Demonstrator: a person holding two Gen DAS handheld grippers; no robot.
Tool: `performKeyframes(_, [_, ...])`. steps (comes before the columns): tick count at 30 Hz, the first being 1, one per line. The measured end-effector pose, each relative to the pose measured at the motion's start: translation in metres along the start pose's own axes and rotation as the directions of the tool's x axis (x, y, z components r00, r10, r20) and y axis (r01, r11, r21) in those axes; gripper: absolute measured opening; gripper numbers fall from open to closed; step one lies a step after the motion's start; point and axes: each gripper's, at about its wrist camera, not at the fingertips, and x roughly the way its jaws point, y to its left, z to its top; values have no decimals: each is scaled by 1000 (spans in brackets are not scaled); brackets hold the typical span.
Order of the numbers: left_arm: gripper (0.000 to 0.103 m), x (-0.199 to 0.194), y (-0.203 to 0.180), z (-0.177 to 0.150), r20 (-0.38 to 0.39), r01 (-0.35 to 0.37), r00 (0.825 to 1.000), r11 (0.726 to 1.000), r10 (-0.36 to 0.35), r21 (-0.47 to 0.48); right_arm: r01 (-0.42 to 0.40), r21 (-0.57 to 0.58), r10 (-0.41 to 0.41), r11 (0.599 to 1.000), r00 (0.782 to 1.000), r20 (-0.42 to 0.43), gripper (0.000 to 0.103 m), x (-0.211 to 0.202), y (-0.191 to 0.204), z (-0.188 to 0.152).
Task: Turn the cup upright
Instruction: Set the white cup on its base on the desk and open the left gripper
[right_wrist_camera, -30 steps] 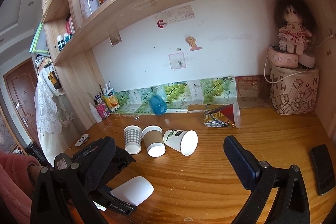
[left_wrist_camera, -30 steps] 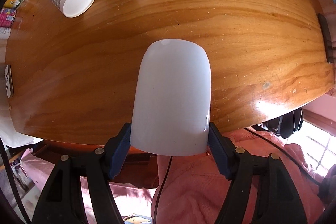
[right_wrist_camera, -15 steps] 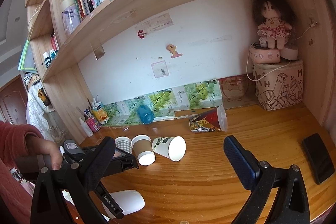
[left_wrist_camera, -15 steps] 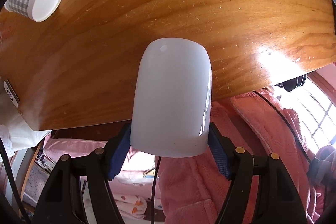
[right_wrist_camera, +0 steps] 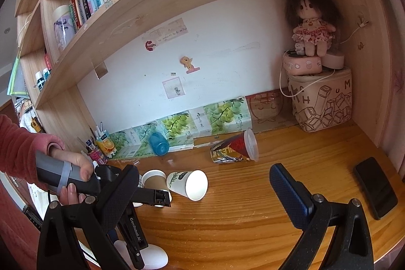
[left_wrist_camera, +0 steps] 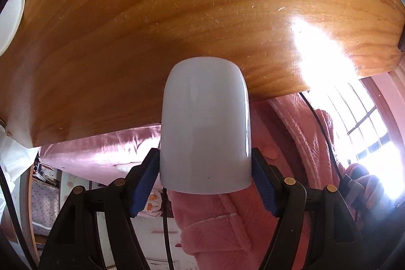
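My left gripper (left_wrist_camera: 205, 186) is shut on a plain white cup (left_wrist_camera: 205, 125), with the blue pads on its two sides near the wider end. The cup's rounded closed end points down toward the wooden desk (left_wrist_camera: 177, 24) near its front edge. In the right wrist view the same white cup (right_wrist_camera: 152, 256) shows low at the left, held by the left gripper (right_wrist_camera: 134, 239) above the desk (right_wrist_camera: 240, 219). My right gripper (right_wrist_camera: 202, 191) is open and empty above the desk's middle.
Several paper cups lie on their sides: a leaf-print one (right_wrist_camera: 188, 184), a brown one (right_wrist_camera: 153, 181), a red foil one (right_wrist_camera: 235, 147) and a blue one (right_wrist_camera: 158, 143). A black phone (right_wrist_camera: 374, 186) lies at the right. A doll (right_wrist_camera: 312, 24) sits on a box.
The left gripper has tilted and lifted with the white cup, so the desk edge has slid up in its view. The right gripper has moved slightly closer to the shelf.
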Motion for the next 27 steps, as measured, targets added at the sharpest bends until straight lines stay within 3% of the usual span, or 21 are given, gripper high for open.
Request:
performKeyframes(6, [86,-14,0,13,39,-15,999,1000,15,13,36,23,-35,999,999,-11,103,4,-7,2])
performKeyframes(9, [90,-24,2,10,95,-36,995,999,33,30,47,23,-46,999,999,-14,103,4,-8,2])
performKeyframes(13, [91,-35,11,-10,212,-72,976,996,59,56,44,18,-44,999,999,-19,103,4,-5,2])
performKeyframes(17, [91,-37,10,-34,284,-65,958,995,39,80,23,-4,-23,1000,999,-22,103,3,1,2])
performKeyframes(23, [91,-42,14,-70,456,-43,890,996,3,78,-25,-56,24,998,999,-22,103,-2,18,-1])
performKeyframes(25, [91,-49,19,-82,528,-8,849,996,-38,84,-42,-74,41,996,999,-21,103,-5,23,-3])
performKeyframes(27, [91,-52,23,-97,602,28,794,994,-86,104,-60,-91,58,994,998,-22,103,-7,28,-5])
